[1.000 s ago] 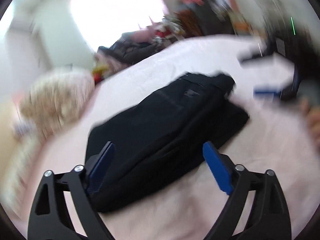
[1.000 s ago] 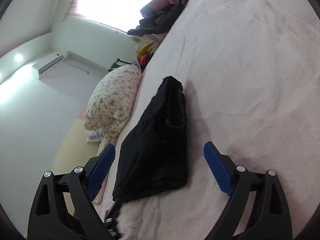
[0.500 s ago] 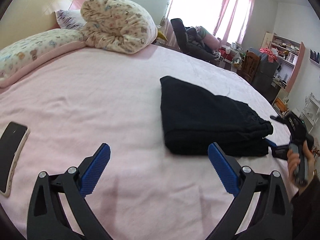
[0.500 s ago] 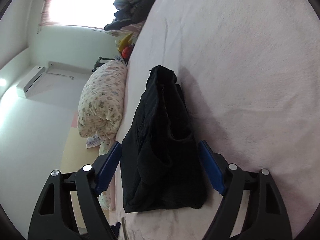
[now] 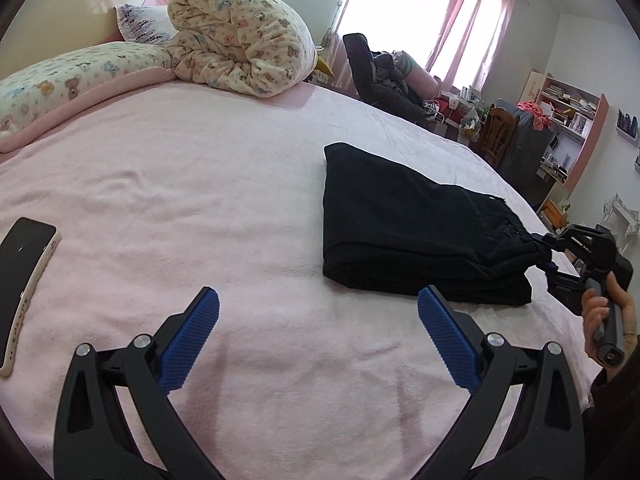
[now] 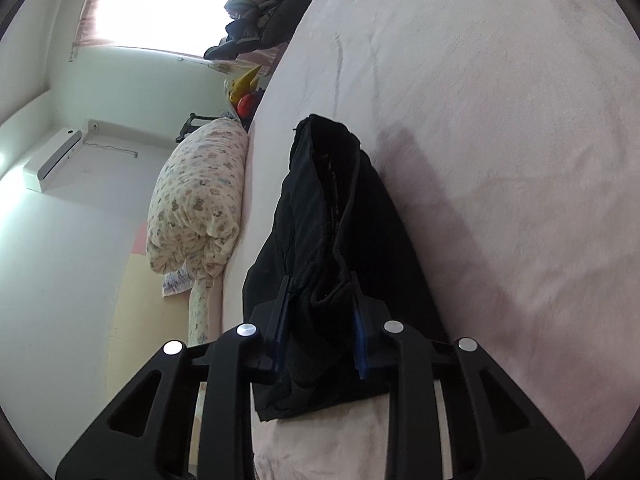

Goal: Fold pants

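Note:
The black pants [image 5: 408,232] lie folded in a thick stack on the pink bed [image 5: 192,168]. My right gripper [image 6: 320,284] has the stack's near end [image 6: 332,220] between its blue pads; its jaws are closing and squeeze the fabric. In the left wrist view the right gripper [image 5: 548,252] bites the stack's right end, with a hand [image 5: 600,304] on its handle. My left gripper [image 5: 318,294] hovers wide open over bare bedding, down and to the left of the pants, with nothing between its fingers.
A phone [image 5: 24,276] lies on the bed at the far left. A rolled patterned duvet [image 5: 240,40] and a pillow [image 5: 72,76] sit at the head of the bed. A chair piled with clothes [image 5: 380,76] and shelves [image 5: 560,104] stand beyond the far edge.
My right gripper moved onto the end of the stack and closed on it. My left gripper swung off the pants, rolled level, and has barely moved in the last half second.

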Demonstrator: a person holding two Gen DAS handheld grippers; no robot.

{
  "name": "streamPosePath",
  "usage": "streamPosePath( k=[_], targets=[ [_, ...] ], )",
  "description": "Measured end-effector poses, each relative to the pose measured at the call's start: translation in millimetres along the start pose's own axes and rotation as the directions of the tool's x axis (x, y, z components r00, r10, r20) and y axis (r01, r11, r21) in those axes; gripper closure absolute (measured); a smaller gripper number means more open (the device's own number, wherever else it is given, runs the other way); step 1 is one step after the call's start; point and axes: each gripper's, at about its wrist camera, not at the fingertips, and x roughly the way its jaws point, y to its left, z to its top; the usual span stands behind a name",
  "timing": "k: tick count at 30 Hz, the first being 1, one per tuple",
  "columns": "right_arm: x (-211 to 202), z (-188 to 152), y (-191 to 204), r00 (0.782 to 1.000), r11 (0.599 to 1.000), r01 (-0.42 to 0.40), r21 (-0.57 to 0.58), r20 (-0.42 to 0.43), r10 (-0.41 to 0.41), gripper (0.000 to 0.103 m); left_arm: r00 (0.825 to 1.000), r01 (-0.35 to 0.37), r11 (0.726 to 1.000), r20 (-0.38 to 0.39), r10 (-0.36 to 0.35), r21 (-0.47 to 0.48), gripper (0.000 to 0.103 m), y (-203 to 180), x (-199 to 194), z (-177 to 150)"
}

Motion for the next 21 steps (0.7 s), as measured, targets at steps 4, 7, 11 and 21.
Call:
streamPosePath(
  k=[4, 7, 11, 21],
  targets=[
    [-11, -15, -1, 1.0, 0.999, -0.029, 0.029, -0.006, 0.029, 0.076, 1.0, 0.0, 1.0, 0.006, 0.0, -0.014, 0.003, 3, 1, 0],
    [-13, -24, -7, 1.0, 1.0, 0.002, 0.019, 0.006, -0.002, 0.077, 1.0, 0.002, 1.0, 0.011, -0.002, -0.029, 0.003, 6, 3, 1],
    [-4, -11, -27, 0.998, 0.998, 0.064, 0.02, -0.013, -0.064, 0.064, 1.0, 0.014, 0.999, 0.004, -0.014, -0.037, 0.002, 6, 4, 2],
    [-41, -41, 56, 0.98, 0.89, 0.148, -0.432, 0.185, -0.073, 0.04, 0.994, 0.059, 0.996, 0.097, -0.052, -0.071, 0.002, -2, 0, 24]
  ],
)
